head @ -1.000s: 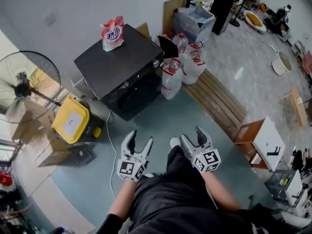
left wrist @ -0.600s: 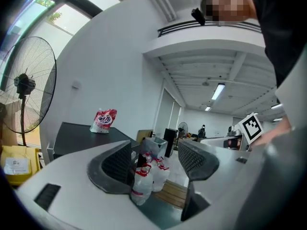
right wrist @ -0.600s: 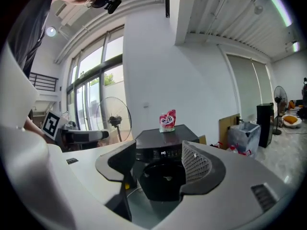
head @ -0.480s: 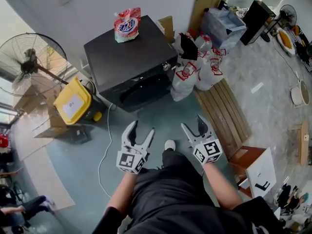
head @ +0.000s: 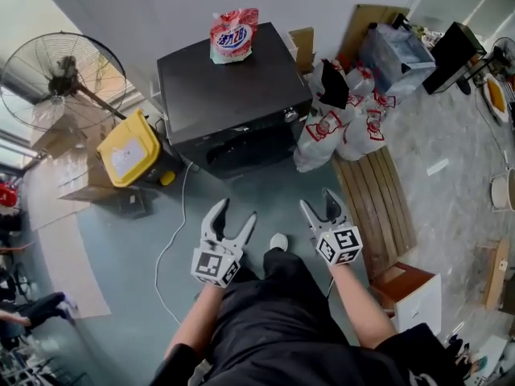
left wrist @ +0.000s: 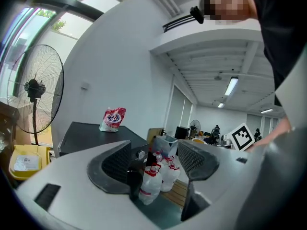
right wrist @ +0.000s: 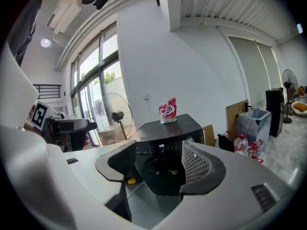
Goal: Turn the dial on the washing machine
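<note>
Standing against the wall, the washing machine [head: 233,95] is seen well apart from both tools, with its dial [head: 290,116] set at the end of the front panel nearer the water bottles [head: 326,131]. A detergent bag [head: 233,34] is placed on its top. The left tool [head: 235,212] and right tool [head: 317,202] are held above the floor, each with jaws spread and nothing gripped. A yellow box [head: 129,153] is seen beside the machine.
</note>
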{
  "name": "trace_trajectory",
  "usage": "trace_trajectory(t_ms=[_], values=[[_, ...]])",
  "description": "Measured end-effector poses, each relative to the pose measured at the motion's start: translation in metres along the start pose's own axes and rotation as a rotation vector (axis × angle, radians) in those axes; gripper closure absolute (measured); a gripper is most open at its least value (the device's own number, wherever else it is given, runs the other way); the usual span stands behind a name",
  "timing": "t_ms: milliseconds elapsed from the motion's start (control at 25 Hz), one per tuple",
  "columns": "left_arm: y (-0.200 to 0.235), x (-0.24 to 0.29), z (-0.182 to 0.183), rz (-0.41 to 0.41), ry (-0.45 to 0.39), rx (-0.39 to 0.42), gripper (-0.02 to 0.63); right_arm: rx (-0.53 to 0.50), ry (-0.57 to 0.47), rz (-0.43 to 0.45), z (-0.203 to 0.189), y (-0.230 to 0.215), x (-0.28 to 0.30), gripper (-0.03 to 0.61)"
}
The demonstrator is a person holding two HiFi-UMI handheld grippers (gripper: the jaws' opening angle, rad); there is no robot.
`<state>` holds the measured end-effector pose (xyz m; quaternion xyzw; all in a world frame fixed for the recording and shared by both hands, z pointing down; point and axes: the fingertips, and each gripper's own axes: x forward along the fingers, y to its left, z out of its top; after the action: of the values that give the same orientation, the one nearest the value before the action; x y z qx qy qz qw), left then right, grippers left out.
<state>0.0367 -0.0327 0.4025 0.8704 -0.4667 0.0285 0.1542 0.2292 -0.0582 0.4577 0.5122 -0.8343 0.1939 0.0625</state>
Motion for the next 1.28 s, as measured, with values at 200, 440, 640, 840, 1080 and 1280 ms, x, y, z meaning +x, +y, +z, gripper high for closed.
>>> trace_trajectory(t_ms=[200,440,640,840,1080,1280], values=[[0.015,0.011,-0.005,0.018,-0.010,-0.029,0.331,0.010,0.023,-0.021,-0.004,-0.025,0.043,0.313],[0.039,0.033,-0.026,0.011,-0.005,-0.061,0.331,-0.046,0.041,-0.031,-0.007,-0.047,0.112,0.313],[0.057,0.051,-0.041,0.027,-0.006,-0.069,0.331,-0.062,0.076,-0.024,-0.020,-0.065,0.162,0.313],[0.065,0.079,-0.052,0.028,-0.020,-0.077,0.331,-0.099,0.098,-0.039,-0.037,-0.101,0.209,0.313],[0.079,0.118,-0.071,0.037,-0.005,-0.092,0.331,-0.099,0.131,-0.055,-0.059,-0.140,0.265,0.313],[0.077,0.152,-0.089,0.000,0.038,-0.074,0.331,-0.093,0.149,-0.061,-0.069,-0.162,0.296,0.311]])
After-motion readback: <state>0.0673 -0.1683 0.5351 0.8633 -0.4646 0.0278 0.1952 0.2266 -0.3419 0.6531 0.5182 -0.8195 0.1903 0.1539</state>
